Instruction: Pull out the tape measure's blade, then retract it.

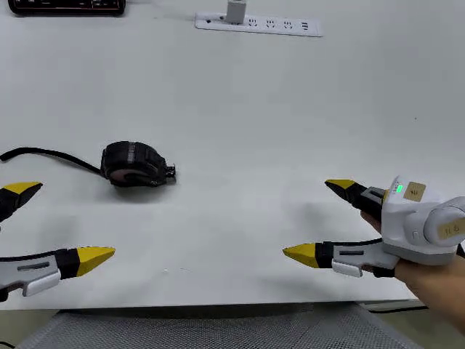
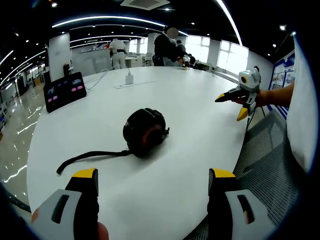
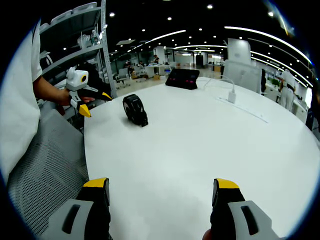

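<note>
Tape measure (image 1: 131, 164), one; hand-held grippers (image 1: 76, 219) (image 1: 306, 218), two, jaws apart

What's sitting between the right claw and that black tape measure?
Nothing: in the head view, bare white table runs from the right gripper to the tape measure.

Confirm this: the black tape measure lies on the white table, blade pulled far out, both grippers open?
The blade is not out: the left gripper view shows the tape measure with only a black strap trailing from it. It lies on the white table; left gripper and right gripper are open.
</note>
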The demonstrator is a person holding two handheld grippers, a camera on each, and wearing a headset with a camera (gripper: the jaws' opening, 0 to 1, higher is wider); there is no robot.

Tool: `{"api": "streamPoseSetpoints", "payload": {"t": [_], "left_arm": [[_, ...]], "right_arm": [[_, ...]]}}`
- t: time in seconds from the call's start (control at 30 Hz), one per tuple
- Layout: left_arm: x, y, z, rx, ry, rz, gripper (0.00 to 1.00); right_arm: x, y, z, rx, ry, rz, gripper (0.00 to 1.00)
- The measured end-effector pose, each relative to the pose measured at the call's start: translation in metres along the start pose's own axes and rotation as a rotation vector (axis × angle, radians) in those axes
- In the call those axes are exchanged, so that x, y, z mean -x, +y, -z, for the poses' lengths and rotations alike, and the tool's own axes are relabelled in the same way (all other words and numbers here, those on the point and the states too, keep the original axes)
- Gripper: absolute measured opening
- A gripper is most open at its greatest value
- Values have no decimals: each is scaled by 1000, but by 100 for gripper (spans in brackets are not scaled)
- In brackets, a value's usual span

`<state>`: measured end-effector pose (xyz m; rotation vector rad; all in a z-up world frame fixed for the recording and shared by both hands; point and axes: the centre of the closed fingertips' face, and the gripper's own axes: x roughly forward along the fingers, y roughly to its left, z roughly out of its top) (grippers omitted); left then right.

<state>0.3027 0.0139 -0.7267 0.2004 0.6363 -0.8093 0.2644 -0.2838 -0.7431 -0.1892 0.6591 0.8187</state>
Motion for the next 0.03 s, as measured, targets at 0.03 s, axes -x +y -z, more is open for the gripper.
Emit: {"api": "streamPoseSetpoints", "payload": {"t": [0.03], "left_arm": [[0,0,0,1,0,1,88]], "right_arm": [[0,0,0,0,0,0,83]]}}
